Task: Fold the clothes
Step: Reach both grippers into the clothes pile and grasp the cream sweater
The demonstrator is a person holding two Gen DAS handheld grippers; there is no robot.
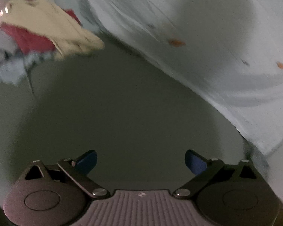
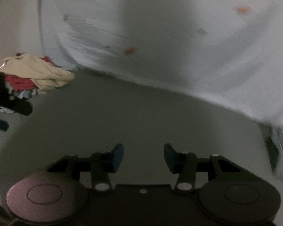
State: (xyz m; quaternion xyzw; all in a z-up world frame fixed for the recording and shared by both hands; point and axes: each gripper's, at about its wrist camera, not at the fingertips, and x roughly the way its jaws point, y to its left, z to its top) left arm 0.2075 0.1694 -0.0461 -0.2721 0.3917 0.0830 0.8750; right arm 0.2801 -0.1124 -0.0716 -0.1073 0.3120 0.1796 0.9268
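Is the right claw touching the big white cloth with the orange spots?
Apart. In the right wrist view, bare grey surface shows between the open right claw and the white orange-spotted cloth; nothing sits between its fingers.

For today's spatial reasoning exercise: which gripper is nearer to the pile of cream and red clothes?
Left, as far as the views show. The left gripper sees the pile larger and closer; the right gripper sees it smaller, beyond the left gripper.

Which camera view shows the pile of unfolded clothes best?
The left wrist view: the pile of clothes is larger there, with cream, red and pale blue garments distinguishable, though blurred. In the right wrist view it is smaller, at the left edge, partly hidden behind a dark object.
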